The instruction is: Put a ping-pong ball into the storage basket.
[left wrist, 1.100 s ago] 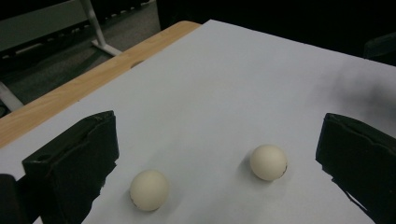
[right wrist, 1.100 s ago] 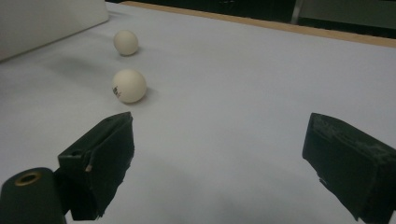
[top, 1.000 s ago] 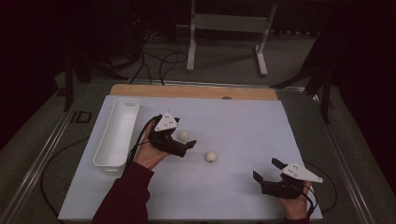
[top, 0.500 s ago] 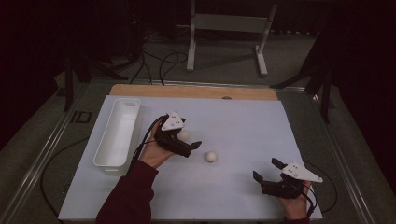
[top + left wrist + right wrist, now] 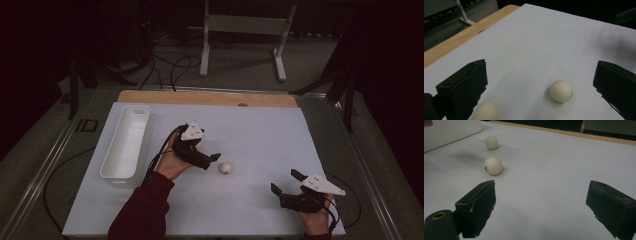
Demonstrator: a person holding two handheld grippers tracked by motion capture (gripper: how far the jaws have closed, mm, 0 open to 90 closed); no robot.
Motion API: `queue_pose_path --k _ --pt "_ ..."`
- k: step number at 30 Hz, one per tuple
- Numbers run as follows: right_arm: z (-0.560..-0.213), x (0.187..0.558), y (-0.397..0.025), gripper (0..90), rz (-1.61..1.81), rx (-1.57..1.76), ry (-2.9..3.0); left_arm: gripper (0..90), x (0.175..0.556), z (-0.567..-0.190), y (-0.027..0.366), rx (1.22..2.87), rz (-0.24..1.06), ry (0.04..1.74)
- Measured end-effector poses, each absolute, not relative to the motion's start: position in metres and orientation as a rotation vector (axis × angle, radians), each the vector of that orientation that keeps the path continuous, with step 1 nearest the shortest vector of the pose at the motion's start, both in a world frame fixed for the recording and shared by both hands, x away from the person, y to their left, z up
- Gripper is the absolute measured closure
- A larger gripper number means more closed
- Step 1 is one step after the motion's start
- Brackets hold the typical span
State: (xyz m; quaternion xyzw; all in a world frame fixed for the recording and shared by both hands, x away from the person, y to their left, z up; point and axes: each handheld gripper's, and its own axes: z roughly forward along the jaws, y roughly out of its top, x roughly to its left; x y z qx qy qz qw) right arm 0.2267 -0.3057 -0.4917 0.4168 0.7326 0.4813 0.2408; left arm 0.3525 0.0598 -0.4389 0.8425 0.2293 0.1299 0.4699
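Between the left gripper's (image 5: 541, 82) matt black, rough-edged jaws sits a smooth, eggshell-matt ball (image 5: 561, 91); a second ball (image 5: 486, 111) lies by the left-hand jaw. Beneath them the tabletop (image 5: 260, 130) looks like smooth matt white sheet, edged beyond with bare wood (image 5: 200, 97).

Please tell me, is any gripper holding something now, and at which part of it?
Nothing is held. The left gripper is open above two white balls lying free on the sheet; the right gripper is open and empty.

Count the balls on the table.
2. One ball lies on the white sheet between the left hand-held gripper's open jaws; the other ball sits by its left jaw, beneath the gripper in the high view.
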Motion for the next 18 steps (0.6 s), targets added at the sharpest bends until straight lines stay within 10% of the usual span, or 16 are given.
queue_pose_path --k 18 --pt "-0.491 0.226 -0.306 9.0 1.318 1.141 2.002 0.2 0.353 -0.454 0.038 2.099 0.268 0.534"
